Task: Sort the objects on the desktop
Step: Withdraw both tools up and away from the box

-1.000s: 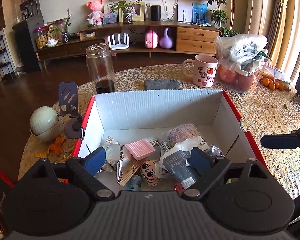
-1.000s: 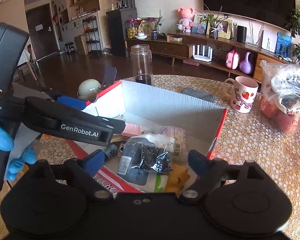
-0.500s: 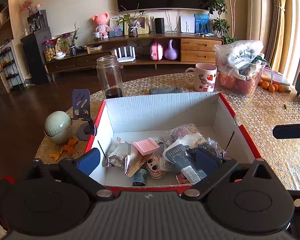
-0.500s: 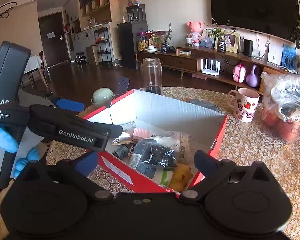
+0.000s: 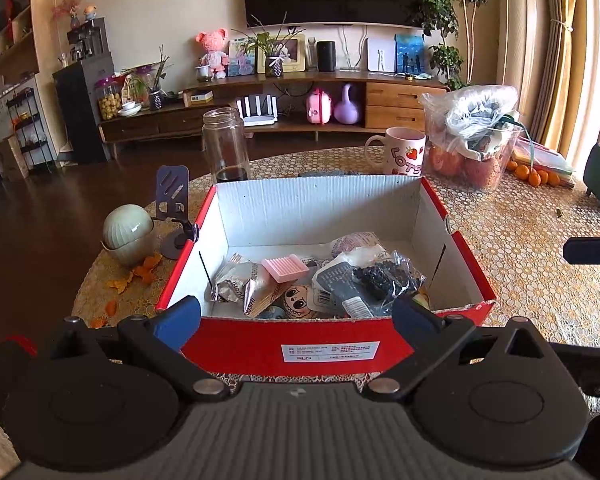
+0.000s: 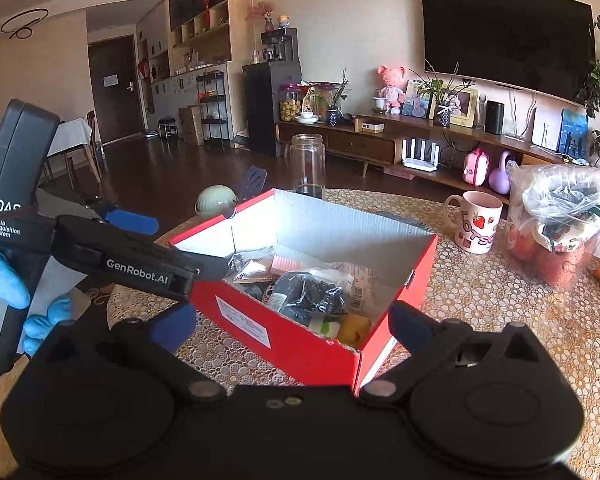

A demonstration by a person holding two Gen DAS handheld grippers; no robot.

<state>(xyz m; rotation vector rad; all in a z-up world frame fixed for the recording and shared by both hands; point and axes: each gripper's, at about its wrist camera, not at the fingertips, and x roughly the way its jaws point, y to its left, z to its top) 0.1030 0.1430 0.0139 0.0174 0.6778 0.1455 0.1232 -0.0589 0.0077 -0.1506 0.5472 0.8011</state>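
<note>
Left gripper [image 5: 296, 314]: we hold it with jaws spread wide and nothing between them, just short of the near red wall of the box [image 5: 260, 344].
Right gripper [image 6: 292, 322]: released, jaws at their widest and empty, aimed at the box's near corner.
Task things: the sorted clutter lies inside the red box on the table [image 5: 520, 240]: silver snack packets [image 5: 240, 284], a pink ridged block [image 5: 285, 267], a clear bag of dark bits [image 5: 384, 276] and a yellow item [image 6: 354, 326] against the near wall.
Left on the table: glass jar [image 5: 225, 145], strawberry mug [image 5: 404, 150], green lidded bowl [image 5: 127, 229], phone stand [image 5: 173, 204], orange peel scraps [image 5: 140, 272].
Risk, collision: both grippers crowd the same side of the box; we judge a careless swing could knock one against the other.
Risk, tipping: reaching for the tall jar, standing just behind the box, could topple it and spill its dark liquid.
Risk, peel: the thin scraps may slip from wide pads.
Hidden: items low behind the near wall are cut off; a grey thing behind the box is only partly seen; packet print is unreadable.
</note>
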